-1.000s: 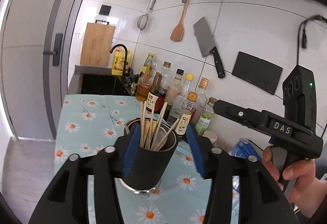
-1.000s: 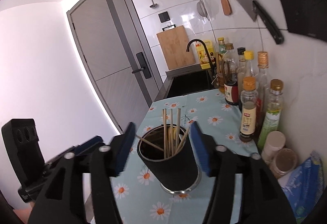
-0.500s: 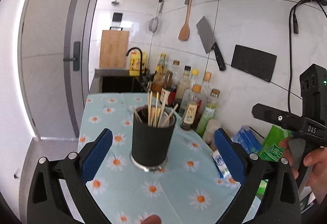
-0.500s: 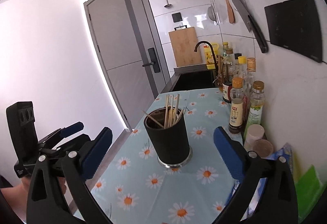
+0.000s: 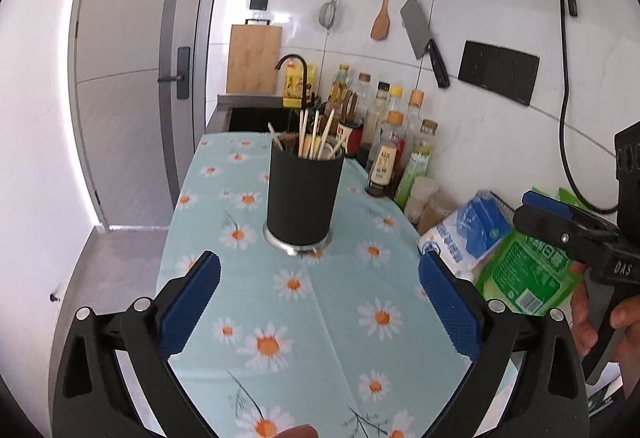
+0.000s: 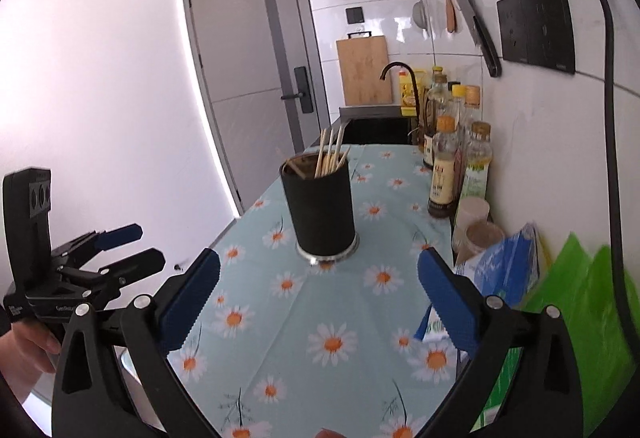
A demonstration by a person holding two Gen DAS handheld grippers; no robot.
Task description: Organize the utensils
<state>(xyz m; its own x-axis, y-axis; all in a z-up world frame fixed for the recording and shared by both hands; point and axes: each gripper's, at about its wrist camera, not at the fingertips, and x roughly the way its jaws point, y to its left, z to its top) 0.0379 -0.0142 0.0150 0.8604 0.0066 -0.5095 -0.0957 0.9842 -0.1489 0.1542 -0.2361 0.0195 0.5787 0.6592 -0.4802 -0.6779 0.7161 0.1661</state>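
Black utensil holder (image 5: 301, 194) with chopsticks (image 5: 316, 134) stands upright on the counter (image 5: 320, 318), ahead of left gripper (image 5: 320, 302) and right gripper (image 6: 319, 300), both spread wide, jaws just opened, gripping nothing.

counter (image 5: 304, 322) covered by a pale blue cloth printed with daisies, filling the lower centre of both views. standing on it at frame centre: a black cylindrical holder (image 5: 303, 194) on a metal base, with wooden chopsticks (image 5: 316, 136) upright inside. along the right edge, against the tiled wall: a row of sauce and oil bottles (image 5: 394, 150), two small lidded jars (image 6: 476, 224), a blue-and-white packet (image 5: 468, 234) and a green packet (image 5: 524, 274). at the far end, a dark sink (image 5: 256, 118) with a black tap (image 5: 294, 72).
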